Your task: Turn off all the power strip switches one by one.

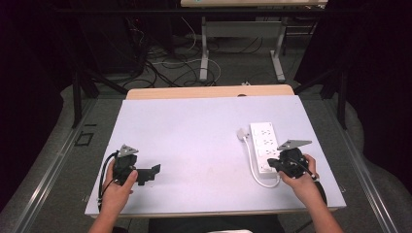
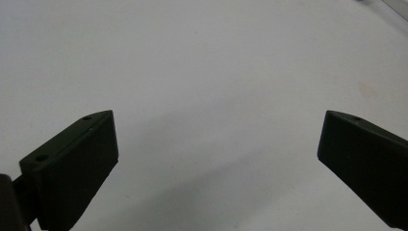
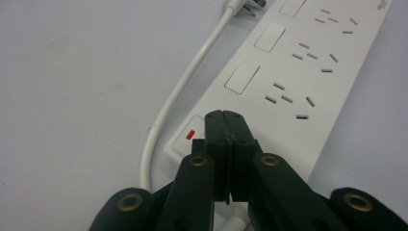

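A white power strip lies on the right half of the pale table, its white cable looping along its left side to a plug. My right gripper is shut with nothing between its jaws, its tip over the strip's near end. In the right gripper view the closed tip rests at the strip beside a switch with a red mark; whether it touches I cannot tell. My left gripper is open above bare table at the front left, its jaws wide apart.
Beyond the table's far wooden edge the floor holds tangled cables and the metal legs of another desk. Dark frame posts stand at both sides.
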A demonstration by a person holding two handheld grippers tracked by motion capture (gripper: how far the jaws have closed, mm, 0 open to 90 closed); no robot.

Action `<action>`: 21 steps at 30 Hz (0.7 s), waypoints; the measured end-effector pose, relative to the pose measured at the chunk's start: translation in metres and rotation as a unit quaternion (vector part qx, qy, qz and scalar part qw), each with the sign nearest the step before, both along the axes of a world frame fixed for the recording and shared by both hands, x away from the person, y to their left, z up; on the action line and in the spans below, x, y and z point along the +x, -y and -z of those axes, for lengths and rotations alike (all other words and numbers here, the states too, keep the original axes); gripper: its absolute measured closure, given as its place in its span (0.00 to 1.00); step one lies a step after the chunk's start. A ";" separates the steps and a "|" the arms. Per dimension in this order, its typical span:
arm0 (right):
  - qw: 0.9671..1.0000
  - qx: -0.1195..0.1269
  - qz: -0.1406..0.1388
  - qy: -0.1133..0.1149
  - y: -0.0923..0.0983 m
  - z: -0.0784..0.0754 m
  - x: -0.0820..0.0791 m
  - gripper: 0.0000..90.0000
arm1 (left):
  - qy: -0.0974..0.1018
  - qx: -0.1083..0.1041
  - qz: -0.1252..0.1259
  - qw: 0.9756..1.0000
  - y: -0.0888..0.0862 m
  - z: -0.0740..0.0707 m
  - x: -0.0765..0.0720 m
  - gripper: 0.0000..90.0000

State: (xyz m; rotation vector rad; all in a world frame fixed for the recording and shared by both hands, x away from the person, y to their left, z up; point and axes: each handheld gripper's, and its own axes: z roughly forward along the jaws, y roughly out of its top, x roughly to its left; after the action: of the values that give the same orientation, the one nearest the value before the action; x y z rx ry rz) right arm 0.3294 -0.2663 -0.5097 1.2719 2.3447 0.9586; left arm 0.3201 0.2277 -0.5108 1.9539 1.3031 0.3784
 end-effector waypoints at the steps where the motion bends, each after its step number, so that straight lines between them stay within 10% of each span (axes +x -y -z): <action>1: 1.000 -0.005 -0.007 0.005 -0.001 0.002 0.001 1.00 | -0.001 0.000 0.000 1.000 0.000 0.000 0.000 0.01; 21: 1.000 -0.009 -0.009 -0.018 -0.009 0.014 0.006 1.00 | -0.002 -0.002 -0.001 1.000 -0.002 0.001 0.000 0.01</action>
State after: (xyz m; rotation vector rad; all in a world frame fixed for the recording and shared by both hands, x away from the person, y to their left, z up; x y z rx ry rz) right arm 0.3354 -0.2573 -0.5234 1.2747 2.3906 0.9262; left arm 0.3206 0.2296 -0.5120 1.9516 1.3061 0.3729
